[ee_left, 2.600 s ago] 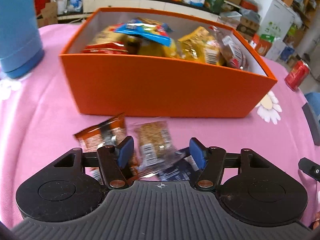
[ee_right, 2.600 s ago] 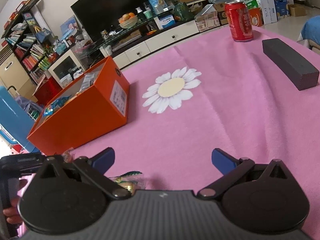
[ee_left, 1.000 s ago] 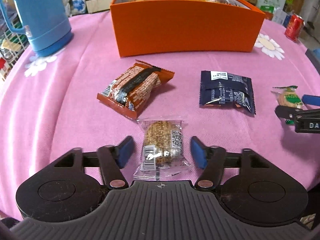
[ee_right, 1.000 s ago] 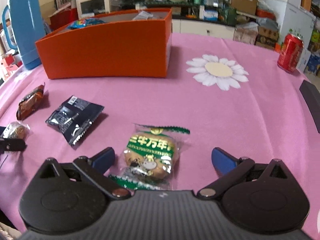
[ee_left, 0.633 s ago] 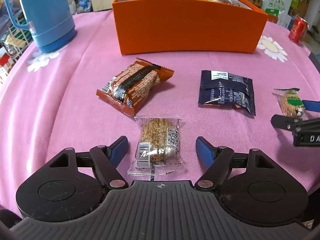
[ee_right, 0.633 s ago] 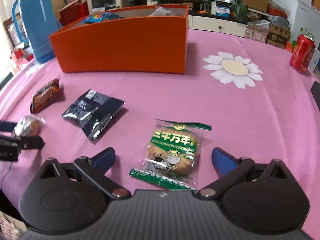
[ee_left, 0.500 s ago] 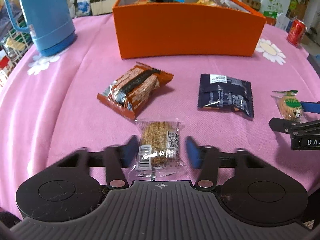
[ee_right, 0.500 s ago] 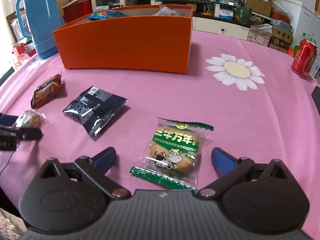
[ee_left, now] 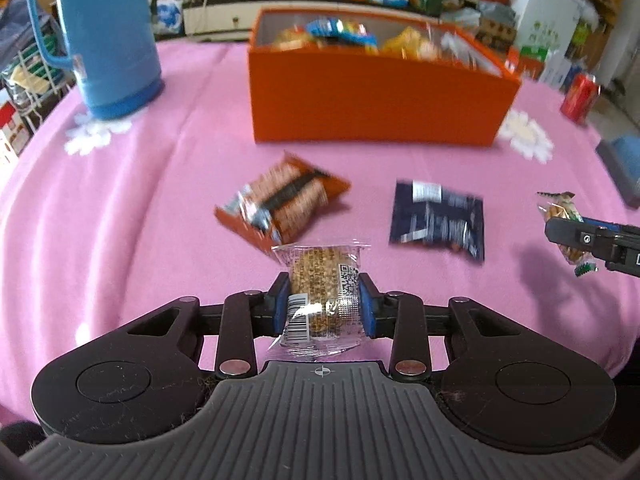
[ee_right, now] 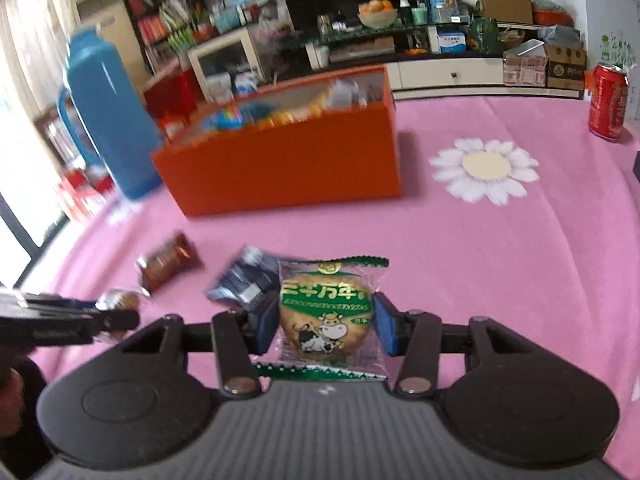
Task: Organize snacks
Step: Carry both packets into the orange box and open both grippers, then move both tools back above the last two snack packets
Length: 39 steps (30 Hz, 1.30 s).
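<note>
My left gripper (ee_left: 323, 306) is shut on a clear-wrapped grain bar (ee_left: 320, 292), held just above the pink cloth. The jaws of my right gripper (ee_right: 325, 326) are closing, and both pads press a green-wrapped biscuit (ee_right: 325, 312) that is lifted off the cloth. An orange-brown snack packet (ee_left: 284, 206) and a dark navy packet (ee_left: 438, 220) lie between the grippers and the orange box (ee_left: 380, 96). The box stands farther back with several snack packets inside. In the left wrist view the right gripper (ee_left: 592, 240) shows at the right edge.
A tall blue thermos (ee_left: 100, 40) stands left of the box. At the far right are a red can (ee_right: 608, 100) and a dark grey block (ee_left: 624, 164). White daisy prints (ee_right: 484, 168) mark the pink cloth. Shelves and cartons crowd the room behind.
Both grippers have closed on the packets that lay between their open fingers. Both have risen, lifting the grain bar and the green biscuit off the cloth.
</note>
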Each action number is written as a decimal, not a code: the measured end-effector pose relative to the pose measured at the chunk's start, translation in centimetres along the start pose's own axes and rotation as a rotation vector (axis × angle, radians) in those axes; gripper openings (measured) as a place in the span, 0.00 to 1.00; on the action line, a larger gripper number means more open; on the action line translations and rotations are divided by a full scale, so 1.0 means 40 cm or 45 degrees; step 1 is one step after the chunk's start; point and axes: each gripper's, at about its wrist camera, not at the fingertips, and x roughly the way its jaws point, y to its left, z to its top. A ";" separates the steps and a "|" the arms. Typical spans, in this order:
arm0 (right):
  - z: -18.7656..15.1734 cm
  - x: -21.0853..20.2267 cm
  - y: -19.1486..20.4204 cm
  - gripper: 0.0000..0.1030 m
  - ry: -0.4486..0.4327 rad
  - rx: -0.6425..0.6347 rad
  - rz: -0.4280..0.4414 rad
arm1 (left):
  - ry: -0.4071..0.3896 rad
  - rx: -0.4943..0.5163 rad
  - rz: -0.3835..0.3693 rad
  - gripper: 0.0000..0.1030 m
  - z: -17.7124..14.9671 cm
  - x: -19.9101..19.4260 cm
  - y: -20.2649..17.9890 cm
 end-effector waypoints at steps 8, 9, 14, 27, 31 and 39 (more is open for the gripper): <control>0.061 0.003 -0.010 0.50 -0.058 0.127 0.135 | -0.046 -0.060 -0.021 0.00 0.077 -0.022 0.036; 0.087 0.004 -0.013 0.50 -0.081 0.142 0.153 | -0.066 -0.059 -0.026 0.00 0.105 -0.021 0.037; 0.272 0.054 0.004 0.50 -0.235 0.049 0.135 | -0.201 -0.036 -0.026 0.00 0.294 0.003 0.018; 0.490 0.453 0.047 0.45 -0.111 -0.308 0.030 | -0.214 0.038 -0.031 0.00 0.615 0.370 -0.073; 0.474 0.472 0.041 0.49 -0.104 -0.302 0.068 | -0.217 0.033 -0.052 0.16 0.610 0.403 -0.065; 0.475 0.376 0.069 0.99 -0.193 -0.316 0.053 | -0.300 -0.025 -0.045 0.43 0.579 0.284 -0.025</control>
